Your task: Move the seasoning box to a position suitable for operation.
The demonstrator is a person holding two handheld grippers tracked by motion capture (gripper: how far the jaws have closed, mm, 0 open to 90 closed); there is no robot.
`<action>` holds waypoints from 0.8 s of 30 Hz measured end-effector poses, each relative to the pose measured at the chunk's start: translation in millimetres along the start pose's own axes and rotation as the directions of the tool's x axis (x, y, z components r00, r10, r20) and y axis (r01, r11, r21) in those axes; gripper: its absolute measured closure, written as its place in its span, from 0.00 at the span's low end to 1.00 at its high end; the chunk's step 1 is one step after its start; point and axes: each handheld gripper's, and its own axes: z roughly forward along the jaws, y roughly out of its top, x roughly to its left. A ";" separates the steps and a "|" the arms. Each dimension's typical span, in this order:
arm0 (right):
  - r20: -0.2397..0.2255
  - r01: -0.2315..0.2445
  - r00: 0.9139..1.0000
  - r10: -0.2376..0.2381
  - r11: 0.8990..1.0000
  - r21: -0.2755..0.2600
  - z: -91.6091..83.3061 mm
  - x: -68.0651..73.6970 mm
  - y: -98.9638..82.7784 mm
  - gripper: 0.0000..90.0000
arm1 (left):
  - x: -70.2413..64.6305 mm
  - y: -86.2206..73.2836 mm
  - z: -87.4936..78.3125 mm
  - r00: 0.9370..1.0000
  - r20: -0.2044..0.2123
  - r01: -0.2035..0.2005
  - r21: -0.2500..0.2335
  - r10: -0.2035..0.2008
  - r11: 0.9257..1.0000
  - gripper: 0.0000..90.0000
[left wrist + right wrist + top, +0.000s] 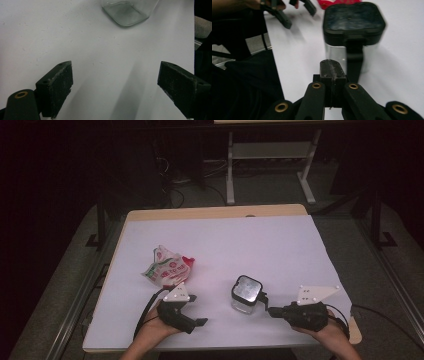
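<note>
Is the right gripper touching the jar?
Apart. In the right gripper view, the right gripper has its fingers shut together on nothing, and white table shows between them and the jar.

I see a clear glass-like jar (246,296) with a black plastic lid, its top glossy. The table (280,240) under it is matt white with a pale wood edge. Left of the jar, the bag (167,266) looks like crinkled, shiny plastic. My left gripper (115,87) has matt black, scuffed pads (58,85).
</note>
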 end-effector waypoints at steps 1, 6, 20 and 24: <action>-0.016 0.002 1.000 -0.002 1.000 0.005 3.3 1.0 -0.2 1.00 | 0.0 -0.1 0.1 1.000 0.001 0.000 0.000 0.000 1.000 0.14; -0.005 0.013 1.000 -0.013 0.999 0.047 19.1 1.6 -2.3 1.00 | 0.6 -0.5 2.0 1.000 0.006 0.006 -0.001 -0.006 1.000 0.14; 0.053 -0.027 0.998 0.024 0.997 0.069 27.5 -20.8 -4.4 1.00 | 1.7 -2.8 -2.0 1.000 0.010 0.005 -0.009 -0.004 1.000 0.14; 0.078 -0.027 0.997 0.022 0.998 0.059 26.7 -30.7 -2.6 1.00 | 2.0 -2.4 -2.5 1.000 0.010 0.004 -0.012 -0.004 1.000 0.14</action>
